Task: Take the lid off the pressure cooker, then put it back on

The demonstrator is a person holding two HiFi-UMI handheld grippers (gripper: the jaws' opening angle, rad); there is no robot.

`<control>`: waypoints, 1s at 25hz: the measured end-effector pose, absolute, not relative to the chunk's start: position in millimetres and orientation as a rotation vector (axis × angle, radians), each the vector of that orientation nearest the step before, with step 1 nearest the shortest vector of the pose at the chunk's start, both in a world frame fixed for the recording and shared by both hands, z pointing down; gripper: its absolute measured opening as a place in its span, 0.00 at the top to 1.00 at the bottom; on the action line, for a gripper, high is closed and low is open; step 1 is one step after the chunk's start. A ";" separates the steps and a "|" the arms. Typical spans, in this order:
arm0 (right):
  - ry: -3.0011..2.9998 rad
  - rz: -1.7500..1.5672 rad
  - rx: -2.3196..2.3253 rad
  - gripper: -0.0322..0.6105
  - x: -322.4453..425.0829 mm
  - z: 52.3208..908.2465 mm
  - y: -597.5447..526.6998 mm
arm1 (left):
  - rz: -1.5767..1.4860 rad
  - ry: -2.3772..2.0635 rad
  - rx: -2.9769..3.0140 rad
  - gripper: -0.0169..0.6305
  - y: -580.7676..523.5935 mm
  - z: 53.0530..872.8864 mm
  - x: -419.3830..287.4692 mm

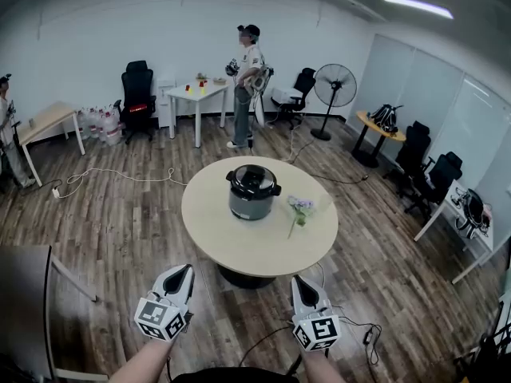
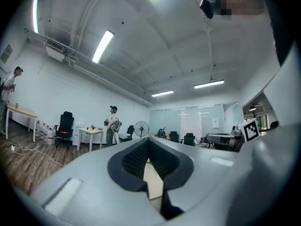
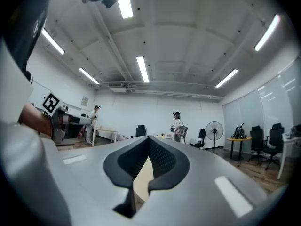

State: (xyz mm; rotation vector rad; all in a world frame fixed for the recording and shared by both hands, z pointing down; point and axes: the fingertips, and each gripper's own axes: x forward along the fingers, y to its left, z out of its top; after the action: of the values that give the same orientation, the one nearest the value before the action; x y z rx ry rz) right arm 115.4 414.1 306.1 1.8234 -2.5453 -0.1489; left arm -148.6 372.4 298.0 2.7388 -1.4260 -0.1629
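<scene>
The pressure cooker (image 1: 253, 191), its lid (image 1: 252, 180) on, stands upright at frame centre on the round table (image 1: 239, 258). It is well above and between the 2 grippers, about equally far from each. At the lower edge, the left gripper (image 1: 184, 271) and right gripper (image 1: 299, 284) both have jaws together on nothing, and a wood floor (image 1: 120, 214) and a fan (image 1: 335, 86) surround the table.
</scene>
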 end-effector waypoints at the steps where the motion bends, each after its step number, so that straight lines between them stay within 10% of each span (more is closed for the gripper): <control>1: -2.573 -0.131 1.813 0.94 114.1 306.1 415.1 | -0.163 -1.426 2.738 0.97 373.4 298.3 -149.0; 5: -2.615 -0.091 1.766 0.90 108.4 310.0 410.7 | -0.160 -1.430 2.732 0.97 374.8 301.0 -149.4; 7: -2.671 -0.065 1.815 0.14 112.9 302.8 409.2 | -0.162 -1.435 2.726 0.97 375.8 303.0 -148.7; 8: -2.700 -0.051 1.839 0.11 115.2 298.8 409.6 | -0.166 -1.440 2.721 0.97 376.1 304.1 -149.3; 13: -2.717 -0.056 1.783 0.11 108.7 295.0 409.6 | -0.144 -1.360 2.780 0.97 377.5 313.5 -140.0; 15: -2.713 -0.058 1.769 0.11 111.2 294.5 409.3 | -0.076 -1.304 2.835 0.07 375.0 322.1 -120.9; 25: -2.761 -0.049 1.710 0.11 154.4 305.6 396.1 | -0.014 -1.351 2.805 0.07 356.1 350.0 -75.8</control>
State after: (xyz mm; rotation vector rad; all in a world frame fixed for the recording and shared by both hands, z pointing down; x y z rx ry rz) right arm 154.4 396.1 305.6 1.7097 -2.7609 -0.0493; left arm -75.8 356.1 350.0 2.8047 -1.3514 -0.0139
